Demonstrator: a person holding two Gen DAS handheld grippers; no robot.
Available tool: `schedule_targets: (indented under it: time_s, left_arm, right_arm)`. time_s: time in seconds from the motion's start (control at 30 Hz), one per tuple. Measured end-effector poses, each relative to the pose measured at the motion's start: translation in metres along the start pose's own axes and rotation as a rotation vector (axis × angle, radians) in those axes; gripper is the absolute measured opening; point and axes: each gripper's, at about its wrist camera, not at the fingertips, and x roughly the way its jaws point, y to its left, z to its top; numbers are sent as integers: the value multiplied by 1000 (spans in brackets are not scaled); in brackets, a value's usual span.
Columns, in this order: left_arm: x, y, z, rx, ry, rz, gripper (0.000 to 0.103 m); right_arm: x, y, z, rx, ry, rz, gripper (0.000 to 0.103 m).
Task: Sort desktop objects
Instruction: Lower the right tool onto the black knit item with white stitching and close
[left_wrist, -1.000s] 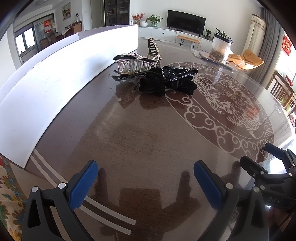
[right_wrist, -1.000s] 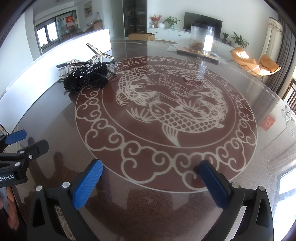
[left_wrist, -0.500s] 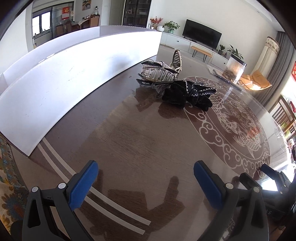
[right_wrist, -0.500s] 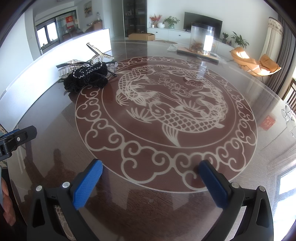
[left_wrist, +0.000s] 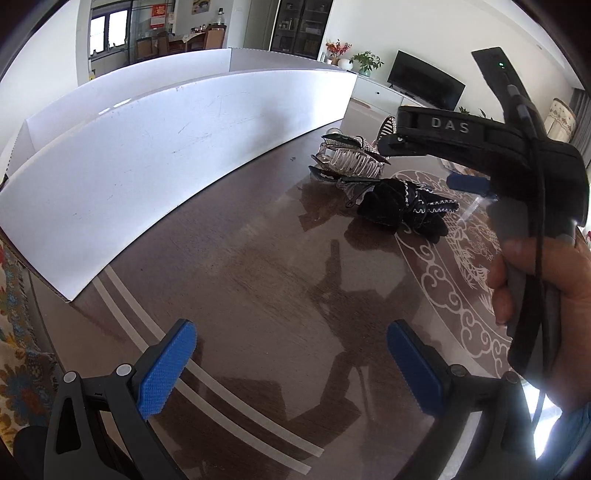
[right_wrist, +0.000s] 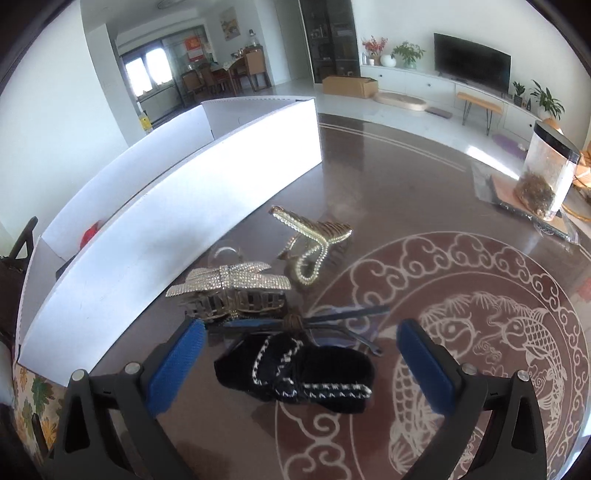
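White cardboard box (right_wrist: 177, 206) stands beside the pile on the dark surface (left_wrist: 258, 280), ready to receive. My right gripper (right_wrist: 301, 365) spreads its fingers (right_wrist: 177, 363) wide around the black velvet hair bow (right_wrist: 295, 373), gripping nothing; I should lower squarely before closing. My left gripper (left_wrist: 290, 365) hangs released, empty.

My left gripper (left_wrist: 291, 365): jaws spread wide, blue pads bare, nothing between, hanging low over dark table (left_wrist: 258, 280), well short of black velvet scrunchie (left_wrist: 402, 212). My right gripper (right_wrist: 301, 363): jaws spread wide, blue pads flanking scrunchie on either side, neither pad touching it. In left wrist view, right gripper body rises at right, tilted forward over scrunchie, my right hand (left_wrist: 546, 295) wrapped round its handle, fingers (left_wrist: 504, 277) curled on grip.
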Motion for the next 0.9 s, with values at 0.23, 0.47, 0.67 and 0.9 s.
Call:
schedule_targets:
  time_s: [0.23, 0.47, 0.67, 0.9]
  left_arm:
    - [-6, -8, -1, 56, -24, 5, 103]
    - [2, -6, -2, 12, 11, -29, 103]
    - [2, -9, -5, 34, 13, -26, 103]
    - [-7, -8, -7, 61, -3, -28, 103]
  right_arm:
    - [56, 12, -7, -131, 129, -136, 94]
    - [-14, -14, -70, -160, 85, 26, 95]
    - [-52, -49, -85, 28, 42, 22, 98]
    - [-37, -41, -97, -16, 113, 1, 98]
